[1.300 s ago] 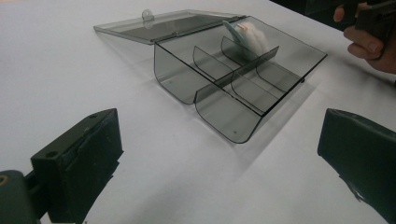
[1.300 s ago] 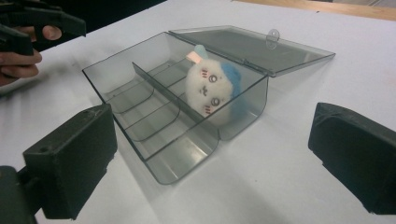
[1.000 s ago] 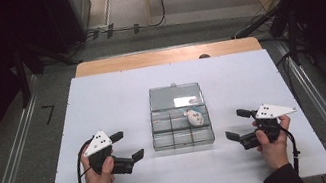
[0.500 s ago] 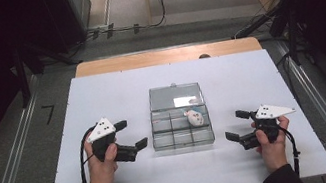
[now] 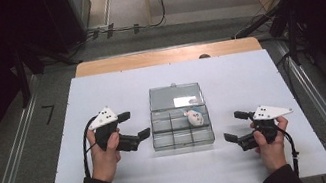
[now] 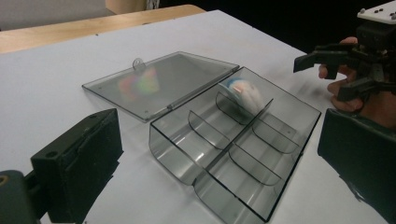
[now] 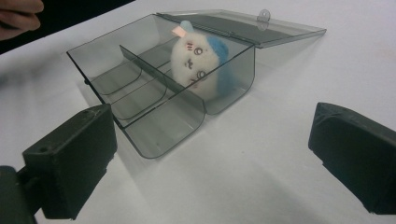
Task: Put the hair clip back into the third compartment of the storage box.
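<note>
Between the two tongs sits a clear compartment box (image 5: 180, 125), lid (image 5: 175, 96) folded flat on the far side. Left gripper (image 5: 132, 127) is spread wide, holding nothing, just off the box's left wall; right gripper (image 5: 235, 127) is also spread wide and empty, a bit farther off its right wall. A small white-and-blue plush toy (image 5: 194, 117) sits in a far compartment on the right gripper's side, leaning on a divider (image 7: 140, 64).

Risks, as a guess: the box looks light, so a jaw nudging its wall would likely slide it across the white table (image 5: 100, 92). The toy sits low behind wall and divider, so a low reach from the side would hit plastic first. The thin lid could lift or snap shut if clipped.

Room: bare tabletop on both outer sides and on the near side of the tongs. Near table edge is close to the hands; the far edge is well beyond the lid.
</note>
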`<action>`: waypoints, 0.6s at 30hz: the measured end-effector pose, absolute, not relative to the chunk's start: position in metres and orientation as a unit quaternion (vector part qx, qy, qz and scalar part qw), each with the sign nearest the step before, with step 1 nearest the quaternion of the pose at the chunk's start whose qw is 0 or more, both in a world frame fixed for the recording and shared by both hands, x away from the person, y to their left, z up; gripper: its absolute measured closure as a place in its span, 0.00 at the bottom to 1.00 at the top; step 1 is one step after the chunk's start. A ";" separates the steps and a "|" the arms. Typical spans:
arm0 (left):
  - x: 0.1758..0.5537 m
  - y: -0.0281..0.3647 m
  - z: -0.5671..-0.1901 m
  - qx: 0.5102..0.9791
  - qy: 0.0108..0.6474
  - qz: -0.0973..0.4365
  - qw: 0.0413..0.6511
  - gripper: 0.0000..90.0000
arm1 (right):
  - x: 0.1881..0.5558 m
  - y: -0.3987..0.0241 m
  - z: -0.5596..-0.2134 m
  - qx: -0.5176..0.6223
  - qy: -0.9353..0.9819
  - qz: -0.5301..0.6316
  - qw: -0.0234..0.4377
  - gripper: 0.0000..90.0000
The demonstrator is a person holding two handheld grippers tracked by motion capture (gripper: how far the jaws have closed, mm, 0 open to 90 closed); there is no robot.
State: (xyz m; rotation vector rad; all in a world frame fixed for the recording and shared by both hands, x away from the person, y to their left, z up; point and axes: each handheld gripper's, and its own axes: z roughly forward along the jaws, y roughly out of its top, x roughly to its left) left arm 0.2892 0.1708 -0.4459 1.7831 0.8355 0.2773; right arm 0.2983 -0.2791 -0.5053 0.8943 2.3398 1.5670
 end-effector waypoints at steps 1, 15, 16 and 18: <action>0.291 0.170 -0.445 0.750 0.354 0.115 0.547 0.00 | 0.298 -0.279 -0.505 0.301 0.790 0.527 0.094 0.00; 0.320 0.159 -0.438 0.751 0.351 0.105 0.549 0.00 | 0.298 -0.277 -0.506 0.300 0.790 0.526 0.098 0.00; 0.322 0.158 -0.437 0.751 0.353 0.105 0.548 0.00 | 0.298 -0.277 -0.506 0.299 0.790 0.526 0.096 0.00; 0.326 0.158 -0.438 0.749 0.355 0.104 0.550 0.00 | 0.298 -0.277 -0.506 0.296 0.790 0.528 0.093 0.00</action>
